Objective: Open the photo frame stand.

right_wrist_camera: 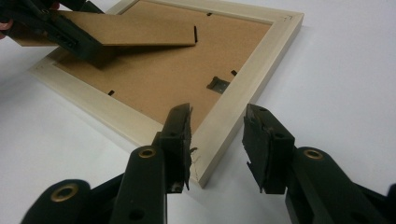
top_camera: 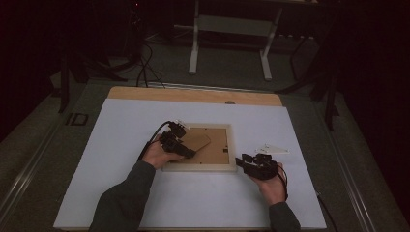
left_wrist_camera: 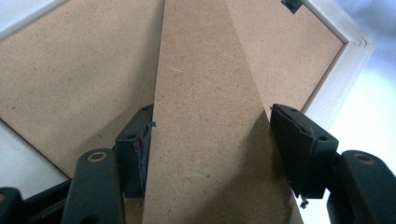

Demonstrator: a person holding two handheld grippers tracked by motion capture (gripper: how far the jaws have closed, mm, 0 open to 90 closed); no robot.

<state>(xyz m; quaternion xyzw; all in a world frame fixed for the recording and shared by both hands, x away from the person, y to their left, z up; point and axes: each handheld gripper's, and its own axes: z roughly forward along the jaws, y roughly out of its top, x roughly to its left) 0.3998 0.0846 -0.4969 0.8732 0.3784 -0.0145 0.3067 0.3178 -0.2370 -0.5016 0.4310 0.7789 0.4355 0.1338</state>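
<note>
A pale wooden picture frame [top_camera: 198,167] lies face down on the white table, its brown backing [left_wrist_camera: 70,70] turned up. The brown fibreboard easel stand [right_wrist_camera: 140,28] is raised off the backing. My left gripper [left_wrist_camera: 210,116] is shut across the stand's width [left_wrist_camera: 201,70], one jaw on each long edge; from the right gripper view it [right_wrist_camera: 70,35] sits at the top left. My right gripper [right_wrist_camera: 217,116] stands open astride the frame's near right corner [right_wrist_camera: 201,177], with a gap beside the outer jaw. From above, the left gripper [top_camera: 186,151] is over the frame's left part and the right gripper [top_camera: 240,162] at its right corner.
A small white triangular piece [top_camera: 273,148] lies on the table just right of the frame. A metal hanger clip [right_wrist_camera: 218,84] sits on the backing. A bare wooden strip [top_camera: 193,94] marks the table's far edge, with a white stand's legs [top_camera: 229,29] beyond.
</note>
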